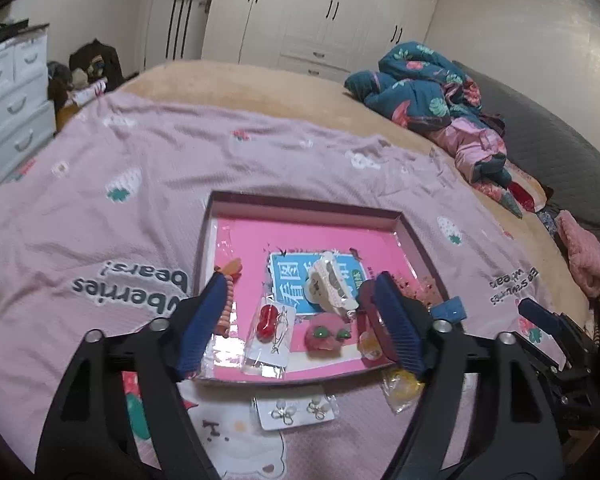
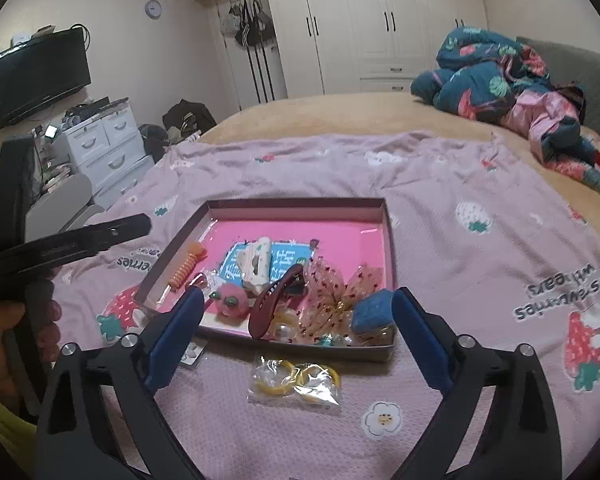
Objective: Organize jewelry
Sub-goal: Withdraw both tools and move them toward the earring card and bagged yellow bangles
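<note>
Left gripper point(image 1: 300, 328): the blue-padded fingers point(image 1: 204, 328) stand wide apart with nothing held between them, poised above the near edge of the tray. Right gripper point(image 2: 300, 340): fingers point(image 2: 420, 340) spread wide, likewise empty, also above the tray's near edge.

On the pink blanket point(image 2: 460, 240), nearest the cameras and outside the tray, lie two items. A white card of silver earrings point(image 1: 296, 410) sits just in front of the tray's near wall. A clear bag of yellow hoop earrings point(image 2: 296, 378) lies beside it, also just clear of the wall.

The shallow tray point(image 2: 296, 202), pink inside, rests on the blanket. Along its near side lie a bagged red piece point(image 1: 268, 320), a pink fluffy clip with green eyes point(image 2: 230, 304), a dark red claw clip point(image 2: 272, 300), a sheer dotted bow point(image 2: 332, 300) and a blue block point(image 2: 372, 312) in the near right corner. An orange ridged clip point(image 2: 186, 268) lies against the left wall. A cream claw clip point(image 2: 256, 266) rests on a blue printed card point(image 2: 284, 260) near the middle.

Beyond the blanket, a crumpled floral quilt point(image 2: 500, 80) lies on the bed, with white wardrobes point(image 2: 340, 20) behind.
</note>
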Motion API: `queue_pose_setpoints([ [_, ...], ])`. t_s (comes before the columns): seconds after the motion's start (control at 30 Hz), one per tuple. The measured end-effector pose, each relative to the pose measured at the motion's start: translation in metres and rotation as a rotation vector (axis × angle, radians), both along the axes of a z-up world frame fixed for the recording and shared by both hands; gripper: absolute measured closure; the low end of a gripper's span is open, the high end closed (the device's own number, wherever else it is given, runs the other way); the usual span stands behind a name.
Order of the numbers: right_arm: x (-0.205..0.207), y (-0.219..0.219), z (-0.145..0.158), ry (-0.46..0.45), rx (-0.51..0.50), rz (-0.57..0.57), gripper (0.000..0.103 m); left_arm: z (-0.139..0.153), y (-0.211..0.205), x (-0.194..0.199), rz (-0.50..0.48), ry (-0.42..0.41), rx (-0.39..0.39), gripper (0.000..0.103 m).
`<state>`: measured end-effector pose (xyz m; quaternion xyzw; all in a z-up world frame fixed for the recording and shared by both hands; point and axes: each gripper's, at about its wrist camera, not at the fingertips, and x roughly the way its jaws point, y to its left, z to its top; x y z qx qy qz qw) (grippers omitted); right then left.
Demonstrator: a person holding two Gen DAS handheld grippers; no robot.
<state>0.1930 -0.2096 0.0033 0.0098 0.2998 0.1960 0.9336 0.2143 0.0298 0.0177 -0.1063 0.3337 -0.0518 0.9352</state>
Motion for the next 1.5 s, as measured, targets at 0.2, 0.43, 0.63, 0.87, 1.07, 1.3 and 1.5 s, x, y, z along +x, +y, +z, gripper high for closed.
queue_pose_setpoints([
  [0.2, -0.02, -0.005, 0.014, -0.075, -0.034, -0.011, 0.004, 0.021, -0.002, -0.03, 0.036, -0.071, 0.043, 0.009],
  [0.43, -0.041, -0.011, 0.028, -0.132, -0.048, -0.006, 0.004, 0.032, 0.004, -0.055, 0.062, -0.1, 0.037, 0.009],
  [0.63, -0.054, -0.014, 0.035, -0.143, -0.037, 0.006, 0.004, 0.03, 0.005, -0.07, 0.068, -0.091, 0.061, 0.009],
  [0.87, -0.065, -0.012, 0.032, -0.129, -0.046, 0.023, 0.004, 0.018, 0.004, -0.084, 0.066, -0.057, 0.106, 0.009],
  [1.07, -0.068, -0.008, 0.019, -0.085, -0.052, 0.034, 0.004, 0.0, 0.003, -0.091, 0.059, -0.005, 0.14, 0.009],
  [1.3, -0.066, -0.003, -0.004, -0.017, -0.072, 0.051, 0.004, -0.02, 0.006, -0.095, 0.058, 0.052, 0.168, 0.009],
  [1.5, -0.051, -0.002, -0.031, 0.072, -0.07, 0.041, 0.004, -0.039, 0.009, -0.094, 0.063, 0.099, 0.177, 0.009],
])
